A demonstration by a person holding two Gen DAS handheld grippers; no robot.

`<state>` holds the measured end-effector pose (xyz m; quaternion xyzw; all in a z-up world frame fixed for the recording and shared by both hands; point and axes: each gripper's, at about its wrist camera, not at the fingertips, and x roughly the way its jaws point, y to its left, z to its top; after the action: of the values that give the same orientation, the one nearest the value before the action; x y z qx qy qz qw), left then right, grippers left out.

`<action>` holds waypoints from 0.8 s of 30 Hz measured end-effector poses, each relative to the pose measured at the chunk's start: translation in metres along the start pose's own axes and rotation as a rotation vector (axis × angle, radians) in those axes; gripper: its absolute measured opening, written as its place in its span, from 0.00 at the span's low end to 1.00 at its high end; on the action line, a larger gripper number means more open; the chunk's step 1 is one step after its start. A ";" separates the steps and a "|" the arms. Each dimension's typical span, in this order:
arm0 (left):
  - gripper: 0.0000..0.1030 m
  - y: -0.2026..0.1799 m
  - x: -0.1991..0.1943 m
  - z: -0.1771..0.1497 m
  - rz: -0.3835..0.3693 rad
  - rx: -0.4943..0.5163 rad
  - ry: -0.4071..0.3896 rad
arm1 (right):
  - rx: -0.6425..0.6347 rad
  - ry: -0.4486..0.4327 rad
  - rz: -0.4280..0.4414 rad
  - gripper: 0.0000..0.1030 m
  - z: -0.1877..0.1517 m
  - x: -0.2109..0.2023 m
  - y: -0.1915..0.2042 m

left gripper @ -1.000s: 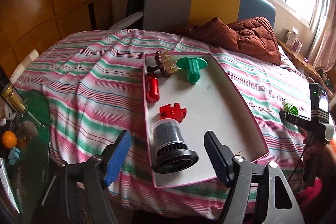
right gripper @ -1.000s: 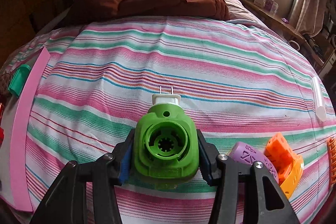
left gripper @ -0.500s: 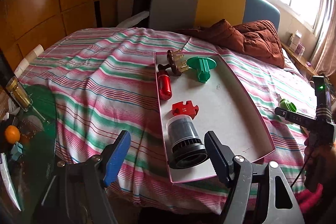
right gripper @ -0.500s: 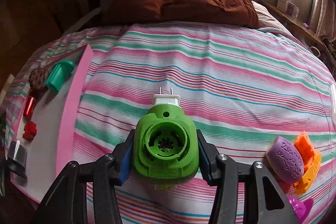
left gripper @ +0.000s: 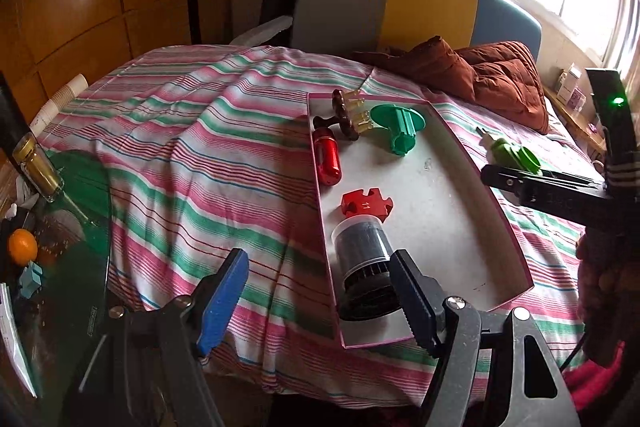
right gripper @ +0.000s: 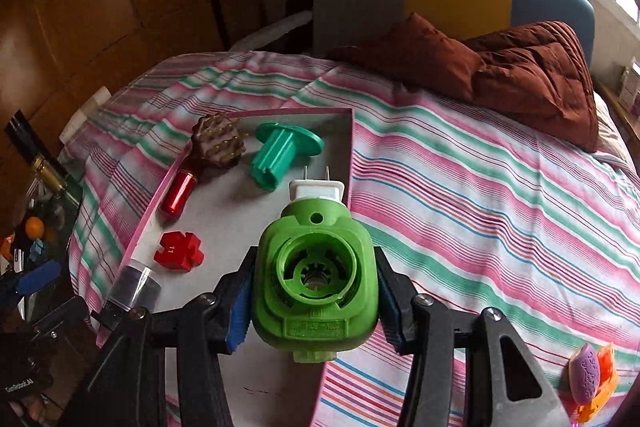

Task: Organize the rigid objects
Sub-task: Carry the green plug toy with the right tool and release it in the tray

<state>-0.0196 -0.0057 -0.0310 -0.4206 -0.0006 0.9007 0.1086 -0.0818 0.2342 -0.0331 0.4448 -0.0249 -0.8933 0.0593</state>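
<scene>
A pink-rimmed white tray (left gripper: 440,211) (right gripper: 240,219) lies on the striped bedspread. It holds a red cylinder (left gripper: 327,159), a brown brush (left gripper: 346,115), a teal flanged piece (left gripper: 400,127), a red puzzle piece (left gripper: 366,203) and a black cylinder with a clear cap (left gripper: 362,255). My left gripper (left gripper: 316,291) hangs open at the tray's near corner, above the black cylinder and not touching it. My right gripper (right gripper: 314,307) is shut on a green plug-in device (right gripper: 316,279), prongs pointing away, over the tray's right rim. The left wrist view shows this device (left gripper: 512,153) at the right.
A purple piece (right gripper: 586,373) and an orange piece (right gripper: 604,387) lie on the bedspread at the lower right. A brown quilt (right gripper: 520,67) is bunched at the headboard. A glass side table (left gripper: 80,211) with a bottle (left gripper: 38,167) and an orange (left gripper: 22,247) stands left of the bed.
My right gripper has carried the green plug-in device leftward, from over the bare bedspread to over the tray's right rim. The left gripper has hardly moved.
</scene>
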 end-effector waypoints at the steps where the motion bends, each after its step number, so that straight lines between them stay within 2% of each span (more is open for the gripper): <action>1: 0.71 0.001 0.000 0.000 0.002 -0.003 0.001 | -0.008 0.007 -0.001 0.51 0.002 0.003 0.005; 9: 0.71 0.008 0.001 0.001 0.024 -0.013 0.000 | -0.065 0.085 -0.033 0.51 0.018 0.048 0.023; 12: 0.71 0.009 0.002 0.003 0.036 -0.011 -0.004 | -0.075 0.113 -0.100 0.51 0.021 0.067 0.023; 14: 0.72 0.010 0.002 0.003 0.039 -0.013 -0.004 | -0.096 0.093 -0.117 0.51 0.025 0.071 0.025; 24: 0.72 0.011 0.002 0.004 0.038 -0.011 -0.007 | -0.096 0.095 -0.088 0.52 0.023 0.073 0.027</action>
<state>-0.0263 -0.0159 -0.0308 -0.4178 0.0020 0.9041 0.0894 -0.1418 0.1981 -0.0741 0.4840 0.0405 -0.8731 0.0423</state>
